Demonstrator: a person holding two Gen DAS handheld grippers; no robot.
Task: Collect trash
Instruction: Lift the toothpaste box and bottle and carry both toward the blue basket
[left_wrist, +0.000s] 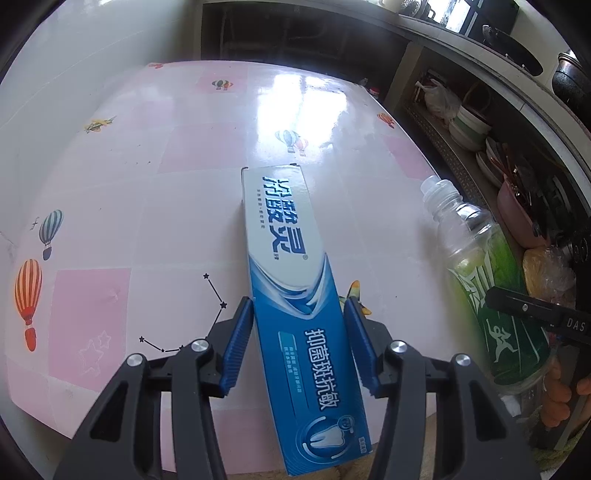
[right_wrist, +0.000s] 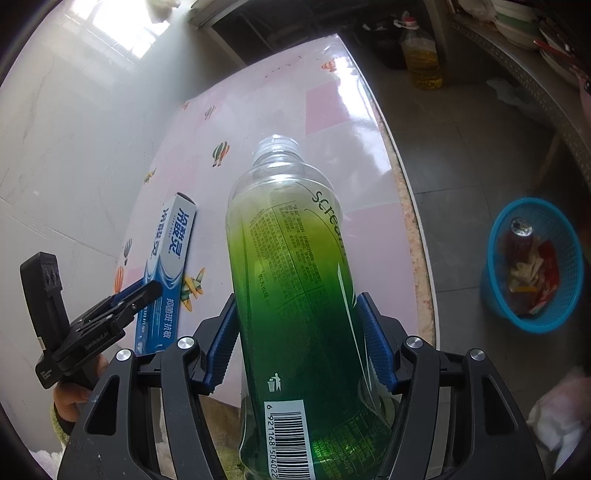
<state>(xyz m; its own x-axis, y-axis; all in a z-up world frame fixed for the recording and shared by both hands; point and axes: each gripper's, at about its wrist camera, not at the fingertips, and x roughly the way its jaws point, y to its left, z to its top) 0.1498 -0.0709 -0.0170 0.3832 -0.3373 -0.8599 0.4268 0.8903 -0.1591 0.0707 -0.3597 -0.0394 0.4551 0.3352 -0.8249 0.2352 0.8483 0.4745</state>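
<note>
Your left gripper (left_wrist: 298, 317) has its blue pads clamped on the toothpaste box (left_wrist: 291, 295), which slants out over the near part of the pink table (left_wrist: 110, 206). Your right gripper (right_wrist: 297, 314) is clamped round the green-labelled plastic bottle (right_wrist: 291, 266), just right of the box. Blue basket (right_wrist: 570, 258) on the floor, right, holds wrappers.
</note>
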